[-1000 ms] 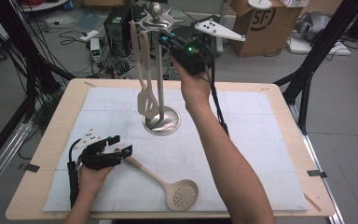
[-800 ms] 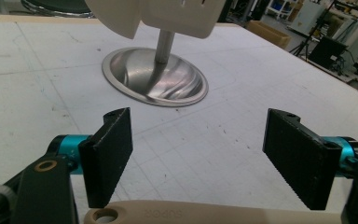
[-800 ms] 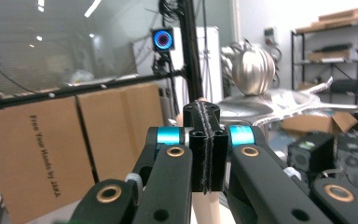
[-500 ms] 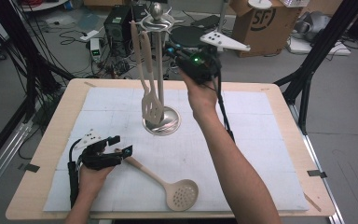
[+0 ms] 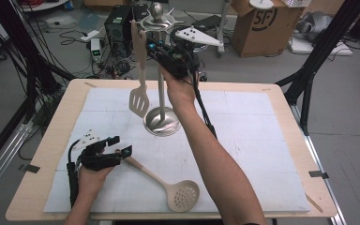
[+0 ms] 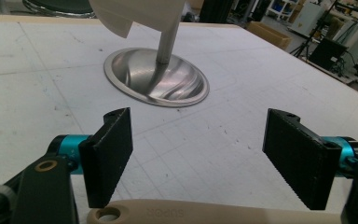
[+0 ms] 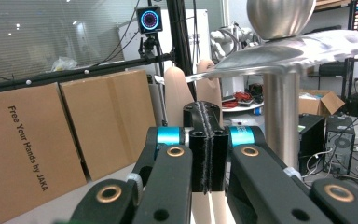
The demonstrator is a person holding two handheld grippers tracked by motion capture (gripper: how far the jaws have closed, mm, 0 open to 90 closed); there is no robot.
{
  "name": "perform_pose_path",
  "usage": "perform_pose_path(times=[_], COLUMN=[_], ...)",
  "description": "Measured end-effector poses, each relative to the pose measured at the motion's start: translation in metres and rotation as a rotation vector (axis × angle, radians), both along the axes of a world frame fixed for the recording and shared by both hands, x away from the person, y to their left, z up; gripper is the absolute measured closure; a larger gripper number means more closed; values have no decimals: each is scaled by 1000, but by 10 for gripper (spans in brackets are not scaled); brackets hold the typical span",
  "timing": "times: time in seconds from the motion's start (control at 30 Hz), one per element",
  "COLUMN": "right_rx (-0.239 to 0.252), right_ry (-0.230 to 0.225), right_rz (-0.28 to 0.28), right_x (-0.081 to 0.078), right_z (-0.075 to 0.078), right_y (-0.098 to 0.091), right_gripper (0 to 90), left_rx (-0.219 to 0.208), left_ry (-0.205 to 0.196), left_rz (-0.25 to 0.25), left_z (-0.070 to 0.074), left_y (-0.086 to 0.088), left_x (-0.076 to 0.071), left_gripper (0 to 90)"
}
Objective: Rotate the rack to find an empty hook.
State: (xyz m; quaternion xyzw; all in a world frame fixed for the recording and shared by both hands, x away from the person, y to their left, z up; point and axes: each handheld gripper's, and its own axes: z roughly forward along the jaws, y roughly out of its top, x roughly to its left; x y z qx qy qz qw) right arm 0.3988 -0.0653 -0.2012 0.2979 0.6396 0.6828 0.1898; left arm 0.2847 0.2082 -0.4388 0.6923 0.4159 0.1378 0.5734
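A steel utensil stand [image 5: 161,123] rises from the middle of the white mat. A beige slotted spatula [image 5: 139,101] hangs from its top arm on the left side. My right gripper [image 5: 153,47] is held high by the stand's top, jaws shut. In the right gripper view its jaws [image 7: 204,112] are pressed together, with the spatula handle [image 7: 177,93] just beyond them; whether they touch I cannot tell. My left gripper [image 5: 121,145] rests low on the mat, open [image 6: 198,140]. The handle end [image 6: 214,214] of a beige skimmer [image 5: 183,194] lies between its pads, apart from them.
The mat [image 5: 262,140] covers most of a wooden table [image 5: 290,101]. Behind the table the floor holds cardboard boxes [image 5: 258,23], electronics and loose cables [image 5: 98,47]. Black frame legs [image 5: 309,79] stand at both sides.
My right gripper has moved left and slightly down toward the stand's top. The hanging spatula has shifted left, away from the pole. The left gripper has not moved.
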Motion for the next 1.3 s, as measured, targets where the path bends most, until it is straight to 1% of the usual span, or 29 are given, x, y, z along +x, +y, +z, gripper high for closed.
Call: perform_pose_path(times=[0.17,0.33,0.5,0.6,0.77,0.83,0.93,1.0,1.07,1.13,1.17,1.27,1.3], right_rx=[1,5,5,-7,-5,-18,-30,-39,-68,-82,-85,-88,-84], right_ry=[-3,-2,7,-5,0,-3,10,0,-7,-9,-8,20,31], right_rz=[8,3,-9,-23,-19,-20,-11,-7,-8,0,10,38,57], right_x=[0,1,2,1,0,-3,-9,-14,-19,-23,-26,-31,-32], right_z=[5,7,9,10,9,7,-1,-7,-11,-16,-19,-27,-29], right_y=[7,11,17,19,11,7,-1,-7,-11,-14,-16,-19,-20], right_gripper=[900,900,900,900,900,900,900,900,898,893,865,691,647], left_rx=[0,1,1,0,0,0,1,-4,-6,-5,-4,-5,-5], left_ry=[2,2,2,1,2,0,1,2,3,2,3,6,7], left_rz=[0,-1,-1,-1,0,-1,-1,3,11,15,13,14,14], left_z=[0,0,0,0,0,0,0,0,0,0,0,-1,-1], left_y=[-1,0,0,0,0,0,0,1,2,3,4,3,3], left_x=[0,0,0,0,0,-1,-1,-1,-1,-1,-1,0,0], left_gripper=[248,248,248,248,248,248,248,248,248,248,248,248,248])
